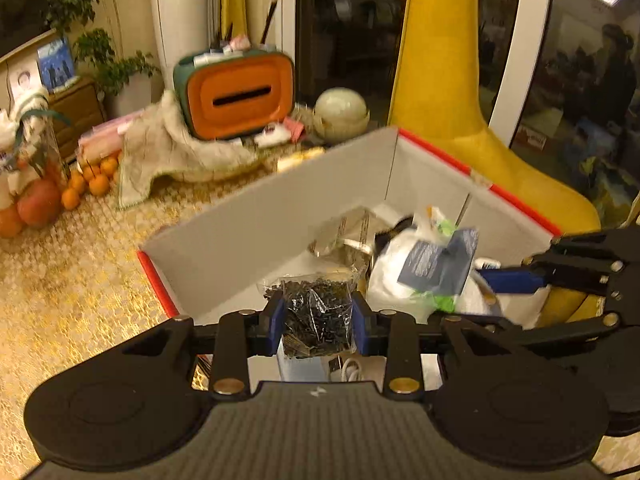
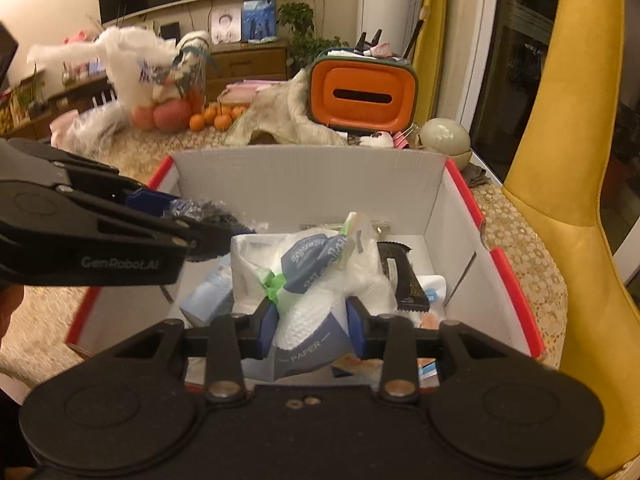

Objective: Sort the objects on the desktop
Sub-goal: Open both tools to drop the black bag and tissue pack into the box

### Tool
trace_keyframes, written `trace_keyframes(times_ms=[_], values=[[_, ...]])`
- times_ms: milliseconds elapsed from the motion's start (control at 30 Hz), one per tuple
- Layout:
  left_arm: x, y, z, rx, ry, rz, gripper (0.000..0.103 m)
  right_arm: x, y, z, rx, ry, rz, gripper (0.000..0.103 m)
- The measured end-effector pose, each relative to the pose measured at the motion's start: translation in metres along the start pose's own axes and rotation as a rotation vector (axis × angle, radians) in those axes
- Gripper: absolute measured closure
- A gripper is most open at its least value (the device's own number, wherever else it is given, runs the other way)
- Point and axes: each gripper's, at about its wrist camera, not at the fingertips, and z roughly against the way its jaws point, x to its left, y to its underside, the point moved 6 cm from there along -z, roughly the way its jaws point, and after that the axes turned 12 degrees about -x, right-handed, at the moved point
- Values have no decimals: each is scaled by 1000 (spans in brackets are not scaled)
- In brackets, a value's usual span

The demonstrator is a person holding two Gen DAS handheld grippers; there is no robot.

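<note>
The left gripper is clamped on a clear bag of small black bits, its blue pads pressing the bag's two sides. It holds the bag over the near left part of the box, a white carton with red outer edges that sits on the tabletop near its right edge. From the right wrist view the same bag hangs above the box's left wall.

The right gripper is clamped on a white paper pack with a grey-blue label that reads "PAPER" and a strip of green tape. The pack sits inside the box, about in the middle, on top of other things: a pale blue carton to its left, a black wrapper to its right, and some flat packets against the near wall. In the left wrist view the pack lies just right of the bag, with a crumpled clear wrapper behind the two.

Beyond the box, at the far edge of the tabletop, an orange tissue holder stands with a cream cloth draped at its left side. A pale green ball rests in a bowl at the far right corner. Oranges and two red fruits lie towards the far left. A yellow chair stands beside the right edge.
</note>
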Motion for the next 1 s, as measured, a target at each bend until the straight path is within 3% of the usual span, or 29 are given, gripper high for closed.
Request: trace_keyframes(times_ms=[233, 300, 333, 400, 667, 767, 1000], values=[[2, 15, -14, 66, 8, 4, 70, 4, 2, 1, 13, -11, 52, 62], [2, 18, -14, 67, 11, 1, 60, 2, 3, 2, 14, -13, 47, 55], [2, 18, -13, 65, 2, -3, 47, 2, 3, 2, 13, -18, 44, 48], [3, 19, -10, 53, -15, -11, 38, 1, 2, 4, 8, -12, 39, 43], [6, 18, 14, 11, 26, 26, 30, 0, 1, 17, -2, -27, 28, 38], [9, 17, 24, -7, 34, 47, 29, 2, -3, 24, -15, -28, 38, 32], [13, 14, 53, -60, 50, 74, 29, 8, -13, 42, -38, -14, 49, 31]])
